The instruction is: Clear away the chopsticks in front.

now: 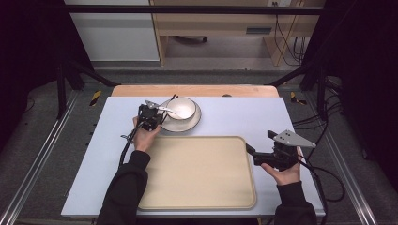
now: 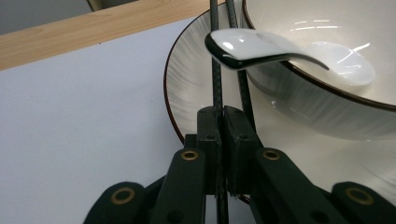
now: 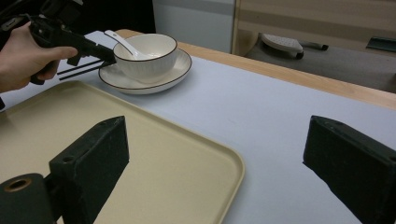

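So the left tongs [image 1: 157, 118] are pinched tight on a pair of black chopsticks [image 2: 215, 70], jaws basically together with the two thin sticks squeezed between them. The chopsticks sit at the far left of the counter [image 1: 234, 117], running up along the left edge of the plate [image 1: 191, 124] and touching its rim, just beside the bowl [image 1: 182, 108].

The bowl is white with a dark rim and stands on the matching plate. A white soup spoon [image 2: 261, 49] leans in it, with its handle sticking out over the bowl's edge right above the chopsticks, so that's the thing crowding the left tongs.

The right tongs [image 1: 251, 150] are wide apart with nothing between them, sitting at the right edge of the big beige tray [image 1: 202, 187], well apart from the bowl. The tray takes up the near middle of the counter and has nothing on it.

Past the far edge of the counter there's a strip of wood, then floor, pale cabinets and some cables on the right. Black frame bars run down both sides.

I can't read any brand, label or writing anywhere. The yellow-black tape bits on the floor are just stripes.
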{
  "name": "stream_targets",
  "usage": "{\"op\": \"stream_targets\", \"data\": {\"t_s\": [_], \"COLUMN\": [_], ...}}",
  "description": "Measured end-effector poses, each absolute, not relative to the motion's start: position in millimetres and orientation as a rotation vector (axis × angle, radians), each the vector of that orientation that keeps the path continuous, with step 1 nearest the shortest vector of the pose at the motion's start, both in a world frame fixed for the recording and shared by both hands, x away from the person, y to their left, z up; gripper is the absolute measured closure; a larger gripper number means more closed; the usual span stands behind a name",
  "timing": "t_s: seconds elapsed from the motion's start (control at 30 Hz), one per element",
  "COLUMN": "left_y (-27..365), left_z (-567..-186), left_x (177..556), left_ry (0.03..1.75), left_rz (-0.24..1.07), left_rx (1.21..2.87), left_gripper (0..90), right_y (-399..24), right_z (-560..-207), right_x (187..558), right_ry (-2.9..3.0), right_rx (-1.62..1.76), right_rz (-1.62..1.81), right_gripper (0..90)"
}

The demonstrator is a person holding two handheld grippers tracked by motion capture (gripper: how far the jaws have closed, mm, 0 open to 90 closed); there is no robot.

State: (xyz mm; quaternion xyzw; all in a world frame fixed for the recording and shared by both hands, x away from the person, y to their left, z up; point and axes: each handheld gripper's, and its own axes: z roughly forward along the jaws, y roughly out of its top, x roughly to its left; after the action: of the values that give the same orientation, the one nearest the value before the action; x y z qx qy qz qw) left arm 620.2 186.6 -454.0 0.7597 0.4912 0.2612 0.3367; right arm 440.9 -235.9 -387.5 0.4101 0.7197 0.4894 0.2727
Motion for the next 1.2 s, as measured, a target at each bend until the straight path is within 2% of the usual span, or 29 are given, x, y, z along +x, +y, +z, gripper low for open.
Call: {"op": "stream_targets", "data": {"t_s": [0.57, 0.87, 1.2], "left_y": [233, 250, 259], "left_z": [-442, -434, -424], "left_x": [586, 542, 482], "left_ry": [1.384, 1.434, 1.478], "left_rz": [0.715, 0.754, 0.778], "left_rx": [1.903, 1.864, 1.741], "left_gripper": [85.3, 85.3, 85.3], "right_y": [-243, -245, -246], "right_z": [-387, -385, -383], "right_x": [440, 438, 435], "right_ry": [1.911, 1.899, 1.894], "right_rx": [1.131, 1.130, 1.133], "right_rz": [1.303, 1.319, 1.336], "right_gripper": [5.8, 5.5, 5.6]}}
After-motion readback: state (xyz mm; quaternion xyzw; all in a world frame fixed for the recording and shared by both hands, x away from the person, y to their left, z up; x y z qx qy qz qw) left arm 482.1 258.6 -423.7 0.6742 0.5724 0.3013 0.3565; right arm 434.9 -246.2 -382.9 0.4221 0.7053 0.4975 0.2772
